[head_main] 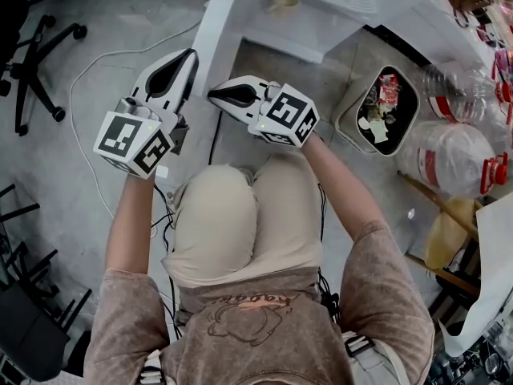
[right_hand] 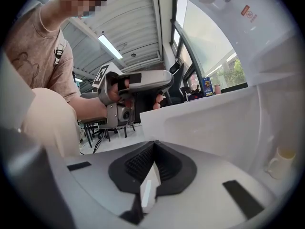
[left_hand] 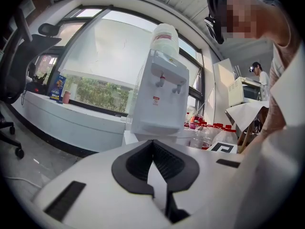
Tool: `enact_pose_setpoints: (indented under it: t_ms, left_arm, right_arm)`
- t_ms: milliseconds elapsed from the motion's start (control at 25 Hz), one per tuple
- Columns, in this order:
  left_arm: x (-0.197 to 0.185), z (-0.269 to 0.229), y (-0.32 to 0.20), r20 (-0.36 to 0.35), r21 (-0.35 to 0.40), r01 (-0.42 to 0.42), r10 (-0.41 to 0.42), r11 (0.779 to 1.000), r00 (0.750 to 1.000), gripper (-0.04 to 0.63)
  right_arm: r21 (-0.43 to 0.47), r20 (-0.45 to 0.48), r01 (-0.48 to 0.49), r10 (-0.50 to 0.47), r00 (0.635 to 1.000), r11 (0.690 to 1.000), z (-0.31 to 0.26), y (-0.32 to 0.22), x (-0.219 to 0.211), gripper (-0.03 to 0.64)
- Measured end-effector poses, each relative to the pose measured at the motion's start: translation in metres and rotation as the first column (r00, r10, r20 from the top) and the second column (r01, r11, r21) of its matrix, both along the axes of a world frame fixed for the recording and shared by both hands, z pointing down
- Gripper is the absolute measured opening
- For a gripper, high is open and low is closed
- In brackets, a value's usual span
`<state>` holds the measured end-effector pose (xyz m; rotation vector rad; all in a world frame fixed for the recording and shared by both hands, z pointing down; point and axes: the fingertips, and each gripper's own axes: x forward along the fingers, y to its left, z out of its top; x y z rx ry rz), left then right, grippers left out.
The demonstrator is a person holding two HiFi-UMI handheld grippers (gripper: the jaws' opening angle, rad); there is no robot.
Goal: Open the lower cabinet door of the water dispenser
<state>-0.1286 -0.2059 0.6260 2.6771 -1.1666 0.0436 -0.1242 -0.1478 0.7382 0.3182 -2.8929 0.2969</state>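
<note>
Both the left gripper (head_main: 189,56) and the right gripper (head_main: 215,94) have their jaws closed together on nothing (pads meeting at the tips), one on either side of the lower cabinet door (head_main: 216,38), which stands swung open from the water dispenser (head_main: 321,6).

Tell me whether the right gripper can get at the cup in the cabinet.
Probably yes: the door stands open, nothing lies between the right gripper and the cup, though its jaws are shut.
</note>
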Motion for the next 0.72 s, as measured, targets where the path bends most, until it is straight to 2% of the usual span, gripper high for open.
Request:
enact_pose_setpoints:
  t_ms: [240,400,560,720]
  left_arm:
    - [-0.001,0.0,-0.004,-0.002,-0.011,0.001,-0.002,1.0,1.0,0.017]
    - [0.006,-0.014,-0.004,0.0,-0.03,-0.015,0.016,0.999,1.0,0.017]
    - [0.022,-0.06,0.006,0.036,-0.041,-0.063,0.065,0.997,0.997,0.017]
    - [0.035,-0.13,0.016,0.038,-0.07,-0.113,0.115,0.991,0.993,0.017]
  right_arm:
    - [0.006,-0.002,-0.072,0.072,0.997,0.997,-0.009,-0.006,0.022,0.006]
    - [-0.009,-0.01,-0.174,0.174,0.985,0.985,-0.028,-0.011,0.055,0.006]
    - [-0.026,0.004,-0.302,0.302,0.953,0.953,-0.083,-0.012,0.087,0.006]
    - [-0.01,0.0,-0.378,0.378,0.926,0.926,-0.169,-0.006,0.108,0.006]
